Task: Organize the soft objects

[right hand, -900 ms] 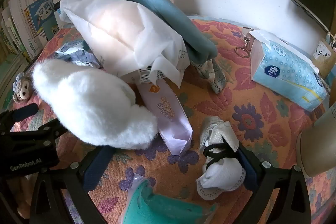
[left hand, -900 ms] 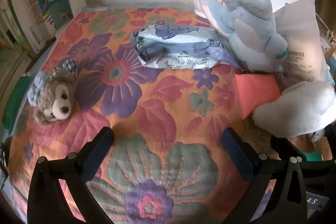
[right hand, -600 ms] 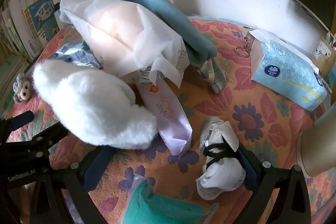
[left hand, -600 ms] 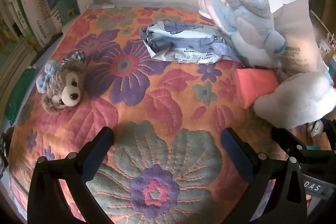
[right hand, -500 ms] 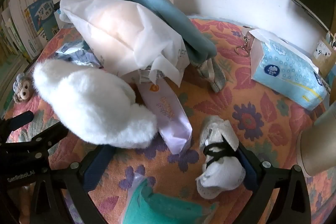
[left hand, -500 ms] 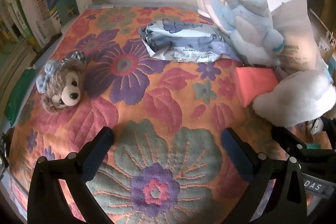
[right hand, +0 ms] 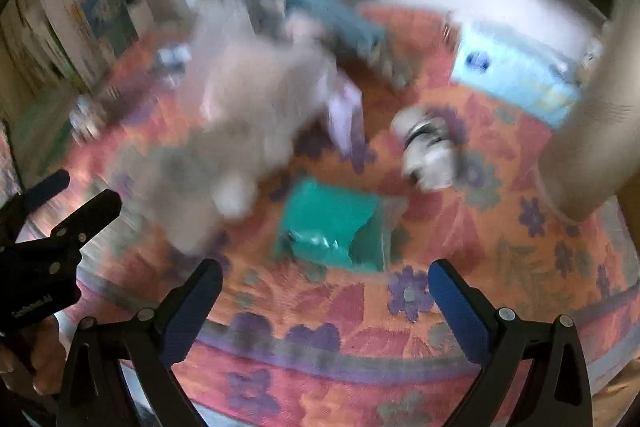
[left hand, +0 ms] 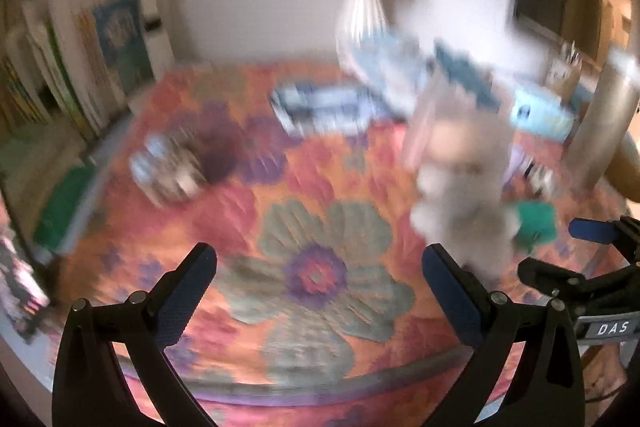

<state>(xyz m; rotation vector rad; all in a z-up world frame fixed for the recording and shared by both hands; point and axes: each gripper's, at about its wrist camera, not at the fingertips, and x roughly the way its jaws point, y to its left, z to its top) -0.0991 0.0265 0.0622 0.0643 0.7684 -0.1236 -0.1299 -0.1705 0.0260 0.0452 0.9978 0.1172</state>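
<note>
Both views are strongly blurred, so small details are hard to read. The left gripper point(left hand: 318, 269) and the right gripper point(right hand: 324, 285) both stand wide open and hold nothing. One white fluffy plush toy point(right hand: 244, 131) lies on the flowered orange tabletop cloth point(right hand: 500, 227), near one teal plastic pouch point(right hand: 332, 227) and one white rolled sock bundle point(right hand: 428, 151). One small brown bear toy point(left hand: 170, 167) lies well apart, at the left side.

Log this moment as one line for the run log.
left gripper: open, empty | right gripper: open, empty | white plush: on floral cloth | teal packet: ahead of right gripper | views blurred
</note>
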